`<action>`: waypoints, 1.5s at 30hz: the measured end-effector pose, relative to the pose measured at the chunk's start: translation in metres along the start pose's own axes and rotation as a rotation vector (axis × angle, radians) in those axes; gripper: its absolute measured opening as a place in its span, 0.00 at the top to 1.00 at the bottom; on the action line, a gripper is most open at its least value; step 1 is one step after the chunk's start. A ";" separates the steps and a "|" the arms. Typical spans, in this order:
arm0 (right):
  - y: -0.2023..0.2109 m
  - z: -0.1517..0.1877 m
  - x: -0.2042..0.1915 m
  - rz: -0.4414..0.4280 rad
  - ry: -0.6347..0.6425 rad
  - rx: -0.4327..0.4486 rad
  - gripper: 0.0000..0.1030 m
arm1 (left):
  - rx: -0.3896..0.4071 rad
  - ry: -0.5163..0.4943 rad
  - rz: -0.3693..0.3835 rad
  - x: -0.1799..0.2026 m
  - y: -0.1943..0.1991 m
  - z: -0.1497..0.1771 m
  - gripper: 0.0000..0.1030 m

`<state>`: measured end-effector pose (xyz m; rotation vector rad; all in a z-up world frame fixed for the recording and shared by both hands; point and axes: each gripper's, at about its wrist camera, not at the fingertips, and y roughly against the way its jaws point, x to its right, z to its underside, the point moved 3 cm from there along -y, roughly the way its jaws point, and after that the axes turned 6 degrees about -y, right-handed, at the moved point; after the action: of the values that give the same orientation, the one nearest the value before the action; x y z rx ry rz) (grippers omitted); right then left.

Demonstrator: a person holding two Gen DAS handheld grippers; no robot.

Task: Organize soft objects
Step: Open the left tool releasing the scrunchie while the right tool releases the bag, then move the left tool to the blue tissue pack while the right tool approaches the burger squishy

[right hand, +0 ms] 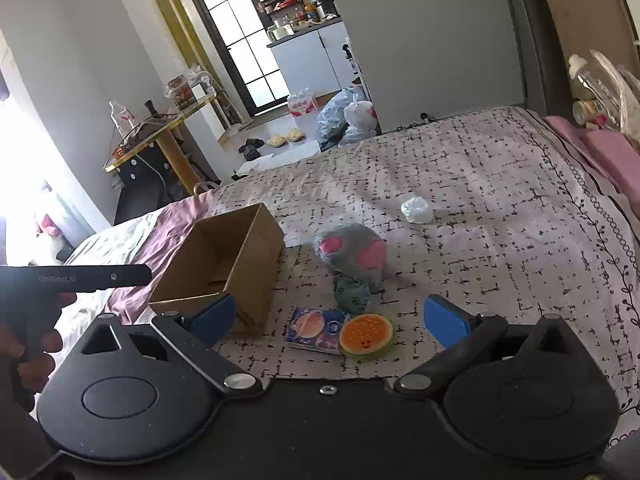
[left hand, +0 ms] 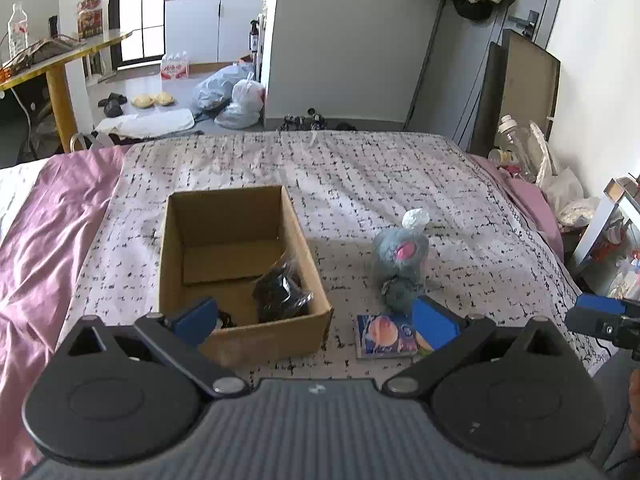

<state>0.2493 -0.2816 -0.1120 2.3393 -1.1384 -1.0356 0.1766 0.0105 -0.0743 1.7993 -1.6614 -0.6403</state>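
Lying on the bed [left hand: 400,168] with its patterned cover, the cardboard box [left hand: 236,264] stands open at the left side, and a wide free stretch of cover lies beyond it and to the right, up to the far edge of the bed. Both grippers hover above the near part of the bed: the left gripper [left hand: 316,320] has its blue fingers [left hand: 196,320] spread wide and holds nothing, and the right gripper [right hand: 332,320] is also spread wide and empty. Inside the box, near its front right corner, lies a dark soft thing in a clear bag [left hand: 280,292]; what it is I cannot tell. To the right of the box, apart from it, a grey plush toy [right hand: 352,256] with pink patches sits in a transparent wrap, and a smaller grey-green plush [right hand: 352,296] touches it at the near side. Just in front of these lie a flat packet with a peach picture [right hand: 314,330] and a round orange-and-green soft pad [right hand: 366,336], which overlaps the packet's right edge; in the left wrist view the right finger hides most of this pad. A crumpled white bag [right hand: 416,210] lies farther back, alone. At the left border of the right wrist view a hand [right hand: 32,344] on the left gripper's handle is partly cut off.
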 end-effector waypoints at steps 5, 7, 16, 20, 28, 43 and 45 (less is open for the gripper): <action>-0.008 0.003 0.013 0.012 -0.013 -0.018 0.02 | -0.013 0.003 0.050 0.006 -0.015 -0.004 0.00; -0.012 0.005 0.018 0.015 -0.023 -0.027 0.03 | -0.020 -0.018 0.054 0.011 -0.021 -0.004 0.00; -0.031 0.016 0.028 0.025 -0.029 -0.078 0.08 | -0.018 -0.156 0.099 0.035 -0.044 0.000 0.01; -0.041 0.020 0.033 0.036 -0.038 -0.101 0.09 | -0.024 -0.193 0.149 0.044 -0.053 0.002 0.03; -0.053 0.023 0.035 0.071 -0.013 -0.124 0.16 | -0.043 -0.325 0.230 0.069 -0.078 0.014 0.10; -0.076 0.029 0.045 0.107 -0.068 -0.125 0.22 | -0.075 -0.268 0.300 0.082 -0.122 0.035 0.23; -0.078 0.029 0.048 0.109 -0.082 -0.127 0.23 | -0.094 -0.266 0.308 0.084 -0.129 0.039 0.24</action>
<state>0.2899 -0.2706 -0.1986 2.1298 -1.1797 -1.1382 0.2481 -0.0724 -0.1895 1.3988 -1.9971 -0.8282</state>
